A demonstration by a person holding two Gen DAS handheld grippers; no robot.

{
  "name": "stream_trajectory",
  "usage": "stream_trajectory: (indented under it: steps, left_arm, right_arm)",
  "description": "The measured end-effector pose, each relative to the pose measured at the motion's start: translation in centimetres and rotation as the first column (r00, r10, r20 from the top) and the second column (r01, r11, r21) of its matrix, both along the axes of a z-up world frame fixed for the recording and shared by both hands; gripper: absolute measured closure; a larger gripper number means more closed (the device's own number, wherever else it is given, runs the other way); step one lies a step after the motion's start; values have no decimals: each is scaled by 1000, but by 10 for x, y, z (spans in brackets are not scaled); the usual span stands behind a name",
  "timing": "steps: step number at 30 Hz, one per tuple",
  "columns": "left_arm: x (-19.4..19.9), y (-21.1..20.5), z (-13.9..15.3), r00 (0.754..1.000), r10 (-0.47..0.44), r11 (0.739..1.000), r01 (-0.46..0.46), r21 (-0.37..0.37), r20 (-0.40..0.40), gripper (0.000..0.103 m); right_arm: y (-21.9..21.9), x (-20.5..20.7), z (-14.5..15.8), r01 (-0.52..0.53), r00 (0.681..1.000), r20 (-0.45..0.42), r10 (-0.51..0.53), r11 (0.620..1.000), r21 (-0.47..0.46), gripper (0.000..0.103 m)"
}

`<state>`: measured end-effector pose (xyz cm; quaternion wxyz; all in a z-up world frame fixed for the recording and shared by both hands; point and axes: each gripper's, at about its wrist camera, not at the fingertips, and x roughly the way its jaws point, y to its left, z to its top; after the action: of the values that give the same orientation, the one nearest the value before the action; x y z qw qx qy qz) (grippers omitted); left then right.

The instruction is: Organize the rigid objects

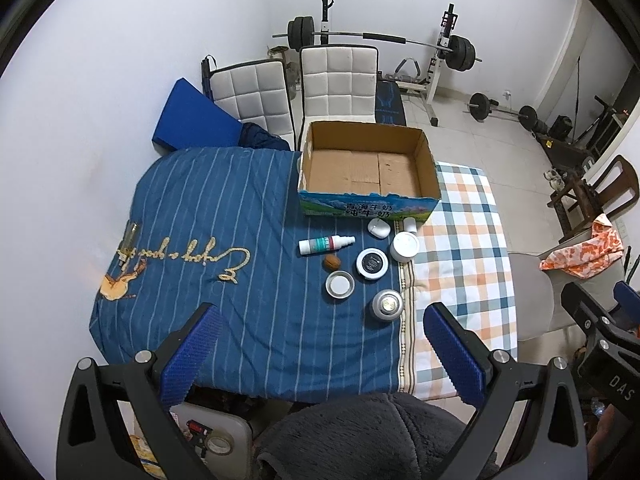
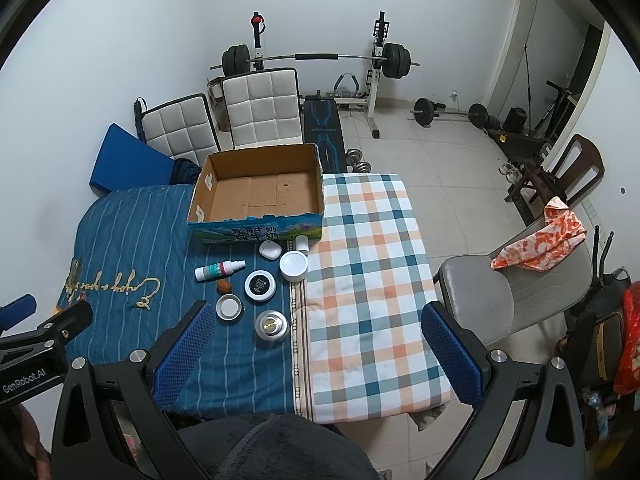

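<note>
An open cardboard box (image 1: 368, 168) is seen bare inside at 12 o'clock on the table (image 1: 224, 216). Jars (image 1: 372, 263), a spray bottle (image 1: 325, 244) and a walnut (image 1: 332, 262) are clustered just below it. The left gripper (image 1: 320, 344) and right gripper (image 2: 316, 344) are held wide apart, gripping nothing.

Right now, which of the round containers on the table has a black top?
The flat round jar beside the walnut: its lid is black with a white rim. The others have white or silver tops.
</note>
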<state>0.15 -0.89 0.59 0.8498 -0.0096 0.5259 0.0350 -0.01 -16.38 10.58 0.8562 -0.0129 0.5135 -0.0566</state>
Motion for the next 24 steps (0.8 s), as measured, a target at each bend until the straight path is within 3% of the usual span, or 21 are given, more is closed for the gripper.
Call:
stream_trajectory:
  steps: [6,24]
  left_arm:
    - [0,0,2,1000,15,999,-15,44,15,0]
    - [2,-8,-2,1000,-6,999,6,38,5,0]
  right_arm:
    - [-2,0,-1,-4,1000,-13,4,1000,-18,0]
    - [2,5,-2,-3,1000,-14,2,1000,-29,0]
